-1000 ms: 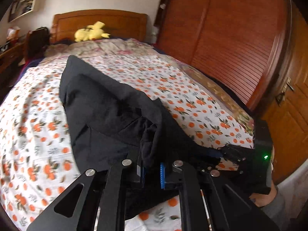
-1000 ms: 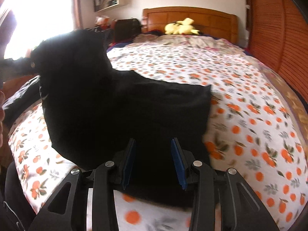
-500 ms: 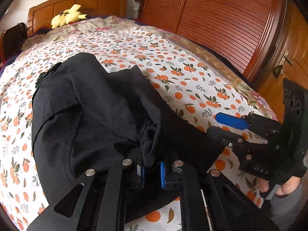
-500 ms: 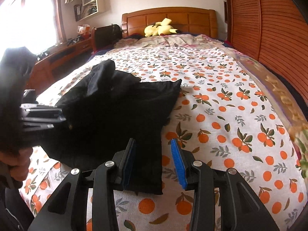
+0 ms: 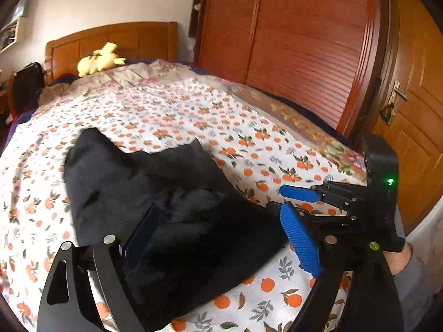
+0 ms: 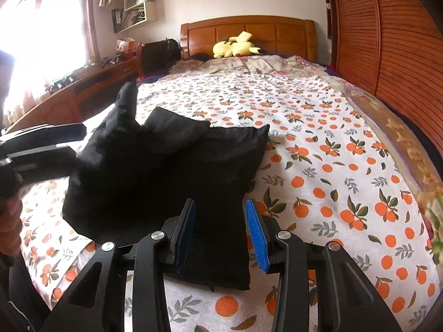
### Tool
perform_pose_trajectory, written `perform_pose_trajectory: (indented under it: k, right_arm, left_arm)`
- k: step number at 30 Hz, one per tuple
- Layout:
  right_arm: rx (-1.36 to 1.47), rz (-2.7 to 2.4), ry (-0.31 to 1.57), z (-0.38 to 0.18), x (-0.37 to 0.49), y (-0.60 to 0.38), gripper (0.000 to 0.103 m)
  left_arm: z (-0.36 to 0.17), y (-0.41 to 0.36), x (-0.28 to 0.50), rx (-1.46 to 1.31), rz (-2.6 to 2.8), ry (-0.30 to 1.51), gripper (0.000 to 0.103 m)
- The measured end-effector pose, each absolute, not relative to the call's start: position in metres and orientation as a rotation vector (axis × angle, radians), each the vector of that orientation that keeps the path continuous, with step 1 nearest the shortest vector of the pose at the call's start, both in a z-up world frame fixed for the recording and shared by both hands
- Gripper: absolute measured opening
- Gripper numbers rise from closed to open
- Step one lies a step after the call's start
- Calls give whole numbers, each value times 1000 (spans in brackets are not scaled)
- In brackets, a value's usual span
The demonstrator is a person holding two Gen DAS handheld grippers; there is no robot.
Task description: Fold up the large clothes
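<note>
Two grippers work over one black garment point(image 5: 155, 193) that lies bunched on the bed's orange-print sheet point(image 5: 171, 116). In the left wrist view, the left gripper point(image 5: 221, 238) has its jaws spread wide, having just opened; the dark cloth lies between and under them, but the blue ribbed pads point(image 5: 300, 240) do not press on it, and the right-hand pad stands clear of the fabric over the sheet. In the right wrist view, the right gripper point(image 6: 221, 232) holds its jaws part-way apart, and the near corner of the garment point(image 6: 177, 171) runs down between them; the left pad lies against the cloth's edge, while the right pad shows a strip of sheet between itself and the fabric, so no clamp is visible. The right gripper point(image 5: 332, 202) also appears in the left wrist view, just to the right of the garment, with its blue pads apart and a green light on its body. Beyond the garment, the sheet point(image 6: 318, 144) stretches to a crumpled floral quilt point(image 6: 249, 65) and a yellow plush toy point(image 6: 235, 47) that rests against the wooden headboard point(image 6: 249, 31). Right of the garment stands a slatted wooden wardrobe point(image 5: 304, 44); left of it, a desk point(image 6: 83, 88) runs under a bright window point(image 6: 44, 27).
</note>
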State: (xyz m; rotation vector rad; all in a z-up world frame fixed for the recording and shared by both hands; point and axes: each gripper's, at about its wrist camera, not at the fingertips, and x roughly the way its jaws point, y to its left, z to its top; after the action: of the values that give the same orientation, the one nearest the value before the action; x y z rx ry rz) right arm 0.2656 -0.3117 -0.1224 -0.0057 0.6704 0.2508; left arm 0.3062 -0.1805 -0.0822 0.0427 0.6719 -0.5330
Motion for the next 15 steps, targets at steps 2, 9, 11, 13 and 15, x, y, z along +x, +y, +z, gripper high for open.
perform_pose_trajectory:
  k: [2,9,11,13,15]
  right_arm:
    - [-8,258,659,-118,265,-309,37]
    - [-20,307,618,-103,261,-289,39]
    - [-15,327,601,-96,260,-282,44]
    - [-12,348,583,-90,259,-275,48]
    - [-10,371,566,-84,258,-268,57]
  left_arm:
    - [-74,-166,301,30,-512,659,90]
    - [-64,-107,291,7,-402,634,90]
    - [-65,-91,292,-5,-376,638,90]
    - [-67,-82,291,0,-349,637,90]
    - [-71,-71,289,18,-313,631,90]
